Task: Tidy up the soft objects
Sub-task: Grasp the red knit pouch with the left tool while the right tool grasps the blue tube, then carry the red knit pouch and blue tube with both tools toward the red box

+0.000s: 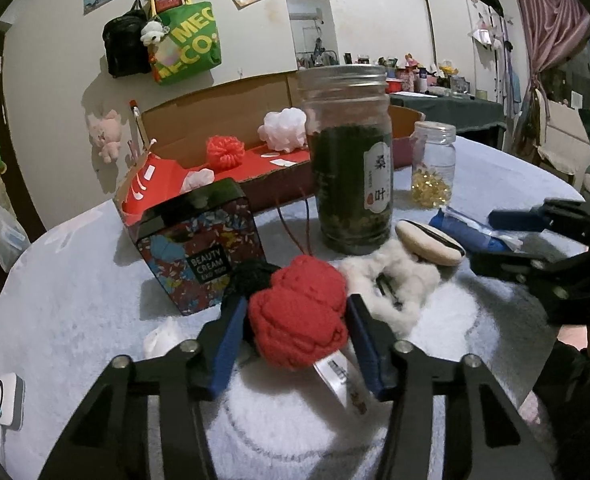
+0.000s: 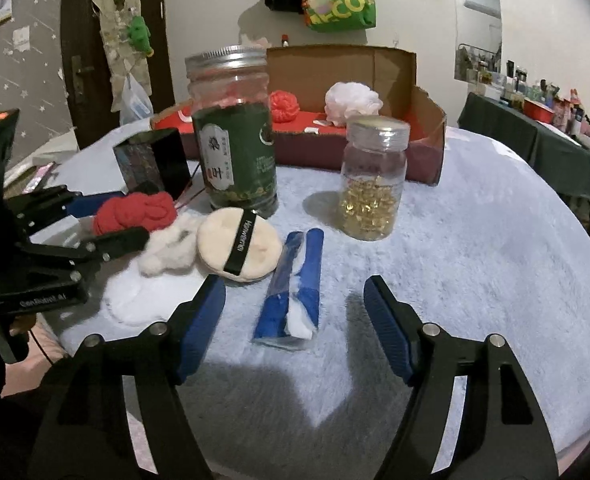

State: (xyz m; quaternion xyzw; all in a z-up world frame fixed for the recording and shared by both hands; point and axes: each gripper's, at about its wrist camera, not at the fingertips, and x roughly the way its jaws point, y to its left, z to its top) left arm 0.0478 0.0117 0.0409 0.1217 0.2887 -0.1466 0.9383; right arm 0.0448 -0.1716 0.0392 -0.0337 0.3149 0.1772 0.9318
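My left gripper (image 1: 293, 316) is shut on a red knitted soft toy (image 1: 299, 312), held just above the pale blue table; it also shows in the right wrist view (image 2: 135, 212). Beside it lie a white cotton wad (image 1: 395, 280) and a beige powder puff (image 2: 237, 248) with a black band. My right gripper (image 2: 295, 308) is open and empty, just short of a blue packet of cotton (image 2: 295, 292). A red pom (image 1: 225, 151) and a white bath pouf (image 1: 283, 130) lie in the open cardboard box (image 1: 215, 120) at the back.
A tall jar of green tea leaves (image 1: 351, 160), a small jar of yellow capsules (image 2: 373, 184) and a patterned "Beauty Cream" tin (image 1: 201, 248) stand between the grippers and the box. A white round pad (image 2: 135, 300) lies at the table's near edge.
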